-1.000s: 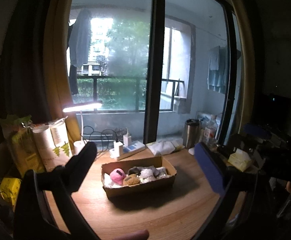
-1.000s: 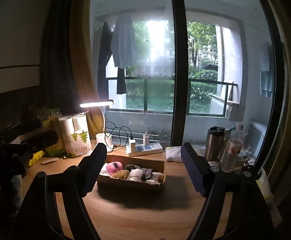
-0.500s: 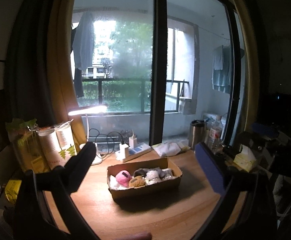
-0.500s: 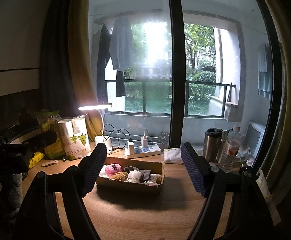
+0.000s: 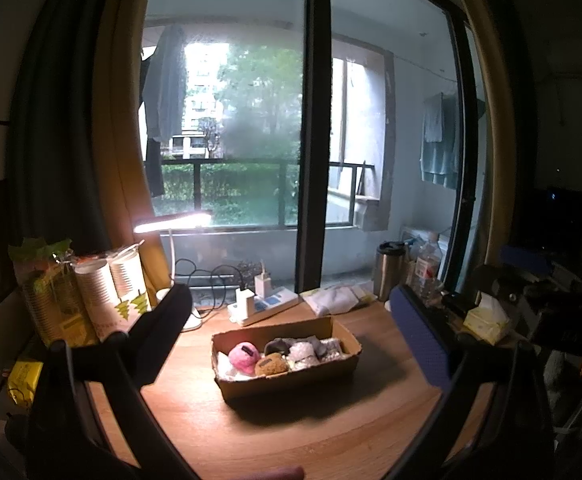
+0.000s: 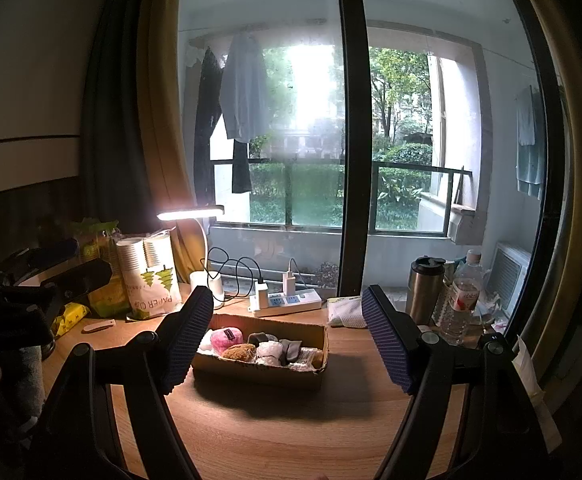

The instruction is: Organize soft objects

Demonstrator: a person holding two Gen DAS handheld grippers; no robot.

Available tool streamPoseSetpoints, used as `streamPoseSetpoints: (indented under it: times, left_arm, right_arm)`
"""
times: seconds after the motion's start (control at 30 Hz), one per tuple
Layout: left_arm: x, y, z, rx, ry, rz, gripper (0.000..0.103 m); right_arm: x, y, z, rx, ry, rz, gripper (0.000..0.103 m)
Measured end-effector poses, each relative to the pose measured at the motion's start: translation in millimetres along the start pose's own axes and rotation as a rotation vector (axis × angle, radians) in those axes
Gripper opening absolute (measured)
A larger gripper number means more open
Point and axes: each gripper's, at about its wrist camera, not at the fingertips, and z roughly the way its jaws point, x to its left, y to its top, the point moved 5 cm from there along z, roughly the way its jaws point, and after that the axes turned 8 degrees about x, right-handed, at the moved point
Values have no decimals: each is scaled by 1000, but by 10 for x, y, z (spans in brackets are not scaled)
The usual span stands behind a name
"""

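Observation:
An open cardboard box sits mid-table. In it lie a pink soft ball, a brown one, a white one and grey pieces. My left gripper is open and empty, short of the box and above the table. My right gripper is also open, its blue ribbed pads framing the box from the near side without touching it. The left gripper also shows at the right wrist view's left edge.
A lit desk lamp, a paper-cup pack and snack bags stand at back left. A power strip with cables lies behind the box. A steel flask, a water bottle and tissues are at right. Bare wooden table lies in front.

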Motion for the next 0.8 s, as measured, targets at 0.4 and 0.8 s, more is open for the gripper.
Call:
streamPoseSetpoints:
  times: [0.4,0.8]
  left_arm:
    - [-51,-4,-56,-18,12,25,100]
    - [-62,13,-63,-22,10,30,100]
  right_arm:
    - [-34,-5,-14,1,-6,-8,80]
    - [-59,9,-7,2,-8,-10,80]
